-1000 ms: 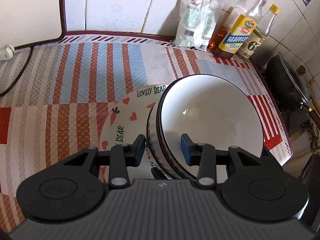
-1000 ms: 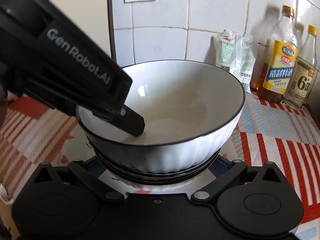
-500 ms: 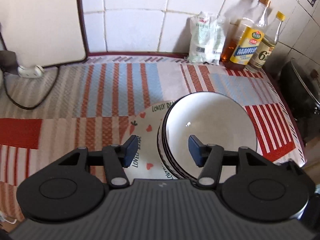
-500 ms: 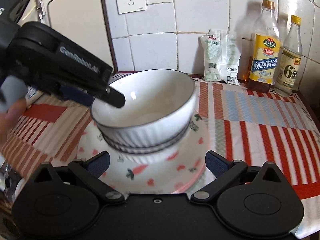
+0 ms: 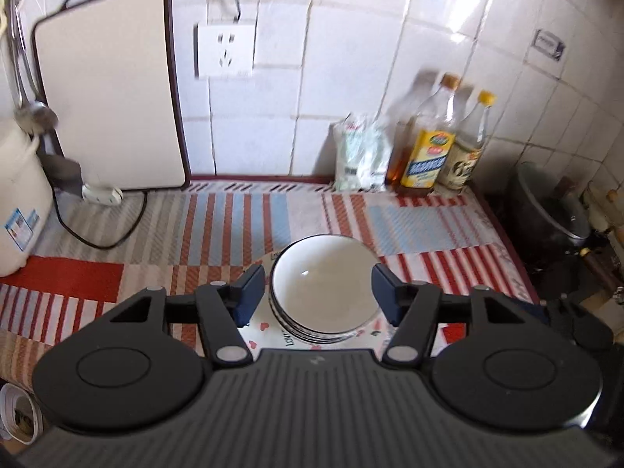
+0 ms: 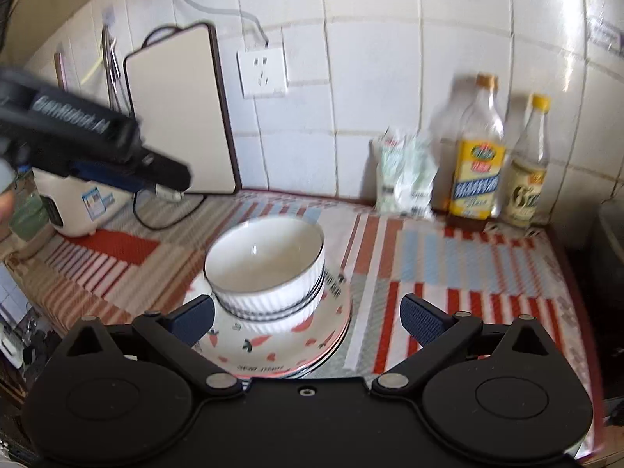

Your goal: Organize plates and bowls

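Bowls (image 6: 265, 269) nested on plate stack (image 6: 280, 351), mat's front edge. My left gripper (image 5: 318, 292), right gripper (image 6: 308, 312): fingers apart, empty. Stacking looks finished; next, check for strays.

Striped counter mat (image 6: 468, 269) w/ plate stack (image 6: 288, 351), bottles (image 6: 477, 171), rice cooker (image 6: 78, 210).

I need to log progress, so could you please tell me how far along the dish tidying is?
Mostly done, it seems: the bowls sit nested on the stacked plates in one pile. Nothing is in hand; the left gripper and right gripper are open, clear of the pile. No loose dishes are visible.
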Action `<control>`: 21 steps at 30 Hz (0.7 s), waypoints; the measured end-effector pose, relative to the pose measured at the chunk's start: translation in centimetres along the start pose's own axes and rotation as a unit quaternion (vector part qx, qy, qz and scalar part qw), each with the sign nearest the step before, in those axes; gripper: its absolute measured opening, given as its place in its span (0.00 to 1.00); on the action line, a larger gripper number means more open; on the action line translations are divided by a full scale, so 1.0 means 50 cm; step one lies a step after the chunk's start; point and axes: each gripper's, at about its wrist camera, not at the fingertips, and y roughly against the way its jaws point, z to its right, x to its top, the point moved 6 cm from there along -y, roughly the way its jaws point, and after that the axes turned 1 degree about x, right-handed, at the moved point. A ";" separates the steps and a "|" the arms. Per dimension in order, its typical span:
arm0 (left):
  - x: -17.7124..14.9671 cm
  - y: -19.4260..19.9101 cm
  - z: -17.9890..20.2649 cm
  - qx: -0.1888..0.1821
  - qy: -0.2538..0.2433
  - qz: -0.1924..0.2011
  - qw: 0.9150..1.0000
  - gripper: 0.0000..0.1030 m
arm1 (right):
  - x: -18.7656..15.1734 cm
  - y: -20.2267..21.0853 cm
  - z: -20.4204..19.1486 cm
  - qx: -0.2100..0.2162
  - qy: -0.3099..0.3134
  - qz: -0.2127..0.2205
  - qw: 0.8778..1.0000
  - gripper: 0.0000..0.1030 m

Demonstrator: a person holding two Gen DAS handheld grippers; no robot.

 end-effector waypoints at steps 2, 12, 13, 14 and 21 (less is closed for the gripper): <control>-0.003 0.032 0.012 -0.029 0.019 0.016 0.999 0.67 | 0.015 0.021 0.001 -0.012 0.003 0.003 1.000 1.00; -0.045 0.148 0.056 -0.012 0.015 0.026 0.999 0.67 | 0.022 0.111 -0.007 -0.014 0.006 0.014 1.000 0.99; -0.049 0.159 0.060 -0.008 0.010 0.022 1.000 0.67 | 0.022 0.122 -0.004 -0.020 0.007 0.012 1.000 0.99; -0.052 0.169 0.062 -0.003 0.005 0.018 1.000 0.67 | 0.022 0.133 -0.003 -0.022 0.007 0.010 1.000 0.99; -0.058 0.246 0.087 0.001 -0.026 0.011 1.000 0.82 | 0.048 0.223 0.017 -0.035 -0.004 0.008 0.999 1.00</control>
